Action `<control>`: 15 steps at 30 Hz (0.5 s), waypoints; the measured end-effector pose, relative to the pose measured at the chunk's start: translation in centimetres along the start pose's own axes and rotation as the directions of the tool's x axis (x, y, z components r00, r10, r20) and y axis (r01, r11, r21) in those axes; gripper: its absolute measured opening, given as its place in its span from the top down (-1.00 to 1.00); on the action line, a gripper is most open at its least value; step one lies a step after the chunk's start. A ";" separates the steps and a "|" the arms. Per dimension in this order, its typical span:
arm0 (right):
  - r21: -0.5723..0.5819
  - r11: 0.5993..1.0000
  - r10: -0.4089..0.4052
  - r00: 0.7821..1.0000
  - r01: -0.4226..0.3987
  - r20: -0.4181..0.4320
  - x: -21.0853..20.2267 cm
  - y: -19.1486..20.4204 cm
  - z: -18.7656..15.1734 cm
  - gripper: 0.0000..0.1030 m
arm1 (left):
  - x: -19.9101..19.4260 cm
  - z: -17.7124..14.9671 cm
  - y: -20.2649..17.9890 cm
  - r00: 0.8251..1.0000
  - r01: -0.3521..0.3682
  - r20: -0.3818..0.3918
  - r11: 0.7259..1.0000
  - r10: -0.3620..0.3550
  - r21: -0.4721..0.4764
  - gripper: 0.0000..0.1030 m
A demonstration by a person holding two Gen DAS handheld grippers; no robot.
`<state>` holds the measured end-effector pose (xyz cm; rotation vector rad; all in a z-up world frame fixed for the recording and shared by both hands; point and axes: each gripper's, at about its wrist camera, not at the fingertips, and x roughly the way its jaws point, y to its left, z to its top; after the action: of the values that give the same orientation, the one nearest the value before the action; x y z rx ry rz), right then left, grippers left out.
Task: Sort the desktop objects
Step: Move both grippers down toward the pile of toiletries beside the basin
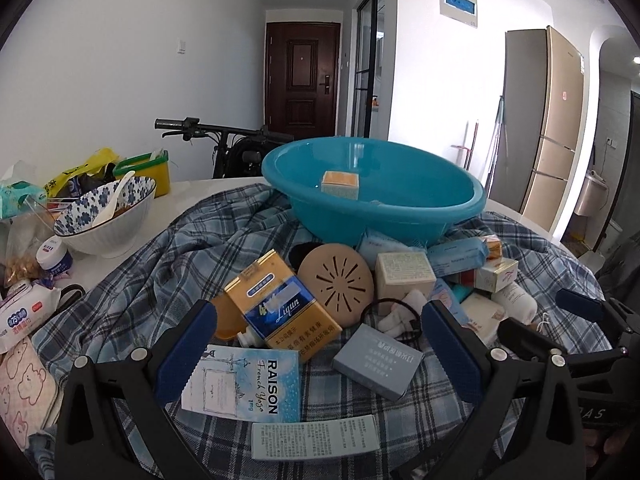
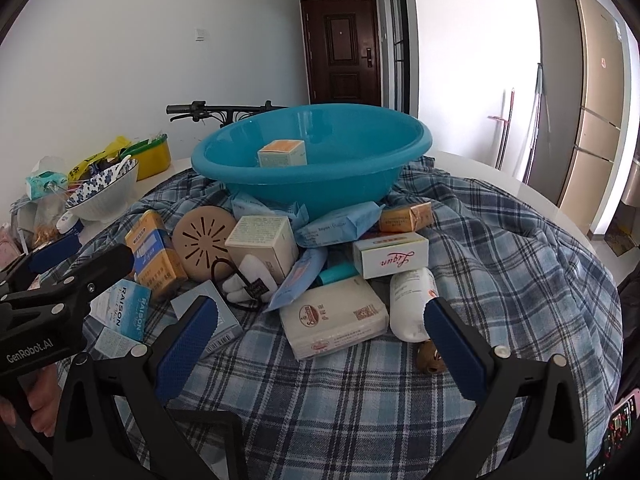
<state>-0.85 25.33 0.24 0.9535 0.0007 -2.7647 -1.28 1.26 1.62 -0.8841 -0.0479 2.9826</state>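
Left wrist view, left to right. A flower-patterned bowl (image 1: 106,216) with a white spoon stands at 10 o'clock on the bare white table (image 1: 188,194), off the plaid cloth (image 1: 168,272). The left gripper (image 1: 318,354) hangs over the near pile with its jaws spread wide and nothing between them. A light-blue RAISON pack (image 1: 244,384) lies at 7 o'clock just inside the left finger. A gold-and-blue Liqun pack (image 1: 280,304) leans tilted at the centre, touching a tan round vented disc (image 1: 336,282) at its right. A grey box (image 1: 378,360) lies flat at 5 o'clock. The teal basin (image 1: 374,196) sits at 12 o'clock and holds one small orange-topped box (image 1: 340,184).

Right wrist view, left to right. The right gripper (image 2: 320,350) hangs above the cloth, jaws spread wide, empty. A white wrapped packet (image 2: 334,318) lies between the fingers, toward 12 o'clock. A white bottle (image 2: 412,304) lies on its side just beside the right finger. A white box with red Liqun script (image 2: 390,258) rests at 1 o'clock, above the packet. An orange foil pack (image 2: 406,216) lies behind it, near the basin wall.
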 end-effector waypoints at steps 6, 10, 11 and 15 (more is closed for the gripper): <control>0.014 1.000 -0.019 1.000 0.019 -0.007 0.2 -0.8 -0.1 -0.99 | 1.6 -0.8 0.9 0.998 -0.031 -0.058 0.999 0.030 -0.012 -1.00; 0.021 0.999 -0.025 1.000 0.026 -0.015 0.3 -1.2 -0.3 -0.99 | 2.3 -1.5 1.7 0.994 -0.049 -0.100 0.998 0.046 -0.026 -1.00; 0.022 0.999 -0.025 1.000 0.026 -0.015 0.3 -1.3 -0.3 -0.99 | 2.4 -1.6 2.0 0.993 -0.058 -0.107 0.998 0.054 -0.028 -1.00; 0.025 0.999 -0.021 1.000 0.022 -0.019 0.5 -1.4 -0.4 -0.99 | 3.3 -2.1 3.2 0.987 -0.053 -0.157 0.997 0.044 -0.057 -1.00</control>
<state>-1.32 26.64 -0.50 0.9918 -0.0204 -2.7813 -2.94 -1.80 -2.08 -1.1380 -0.1160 2.9596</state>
